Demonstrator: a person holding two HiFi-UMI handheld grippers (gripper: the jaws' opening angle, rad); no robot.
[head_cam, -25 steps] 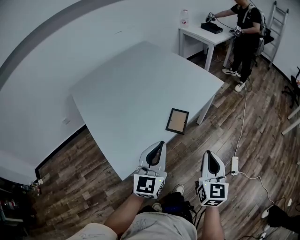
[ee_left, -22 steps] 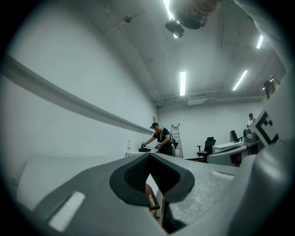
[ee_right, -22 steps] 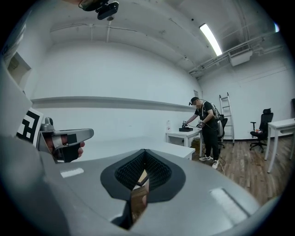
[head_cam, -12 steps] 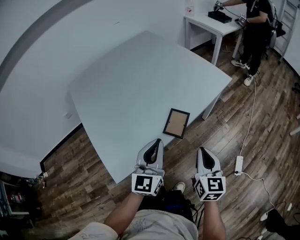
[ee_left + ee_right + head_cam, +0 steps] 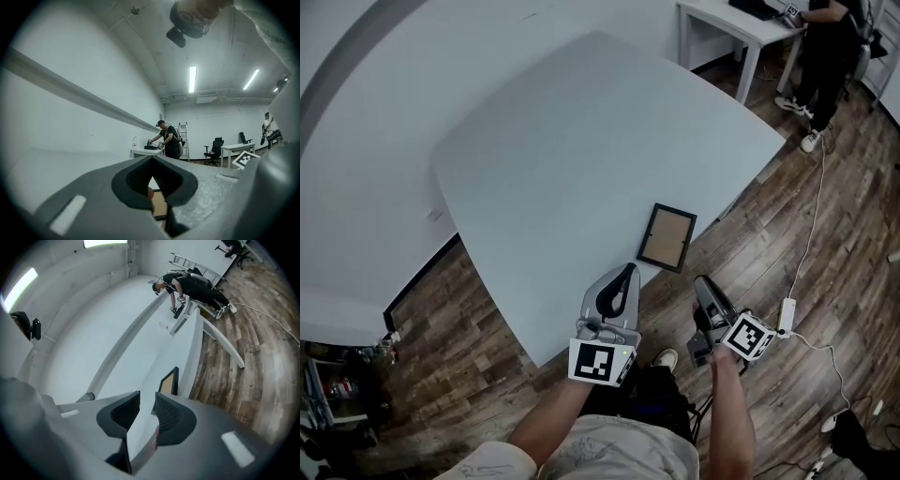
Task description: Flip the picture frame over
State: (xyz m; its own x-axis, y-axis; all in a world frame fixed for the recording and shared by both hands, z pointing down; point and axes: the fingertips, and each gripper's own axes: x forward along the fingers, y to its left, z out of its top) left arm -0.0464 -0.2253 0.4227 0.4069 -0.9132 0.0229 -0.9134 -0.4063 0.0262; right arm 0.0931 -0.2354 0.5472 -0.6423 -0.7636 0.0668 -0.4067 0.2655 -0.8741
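Observation:
A small dark picture frame (image 5: 667, 237) with a tan panel facing up lies flat on the white table (image 5: 553, 141), close to its near right edge. My left gripper (image 5: 625, 272) hovers over the table's near edge just short of the frame, with its jaw tips touching and nothing between them. The left gripper view shows the frame (image 5: 159, 205) through the hollow behind those tips. My right gripper (image 5: 701, 283) is over the floor, right of the frame, rolled sideways. In the right gripper view its jaws (image 5: 147, 394) stand slightly apart, pointing at the frame (image 5: 169, 379).
A second white table (image 5: 741, 21) stands at the far right with a person (image 5: 834, 42) working at it. A power strip (image 5: 786, 317) and its cable lie on the wood floor to my right. A grey wall rail runs behind the table.
Both grippers have come forward toward the frame. The right gripper has rolled so that its marker cube tilts. The head camera has shifted, so the table looks nearer.

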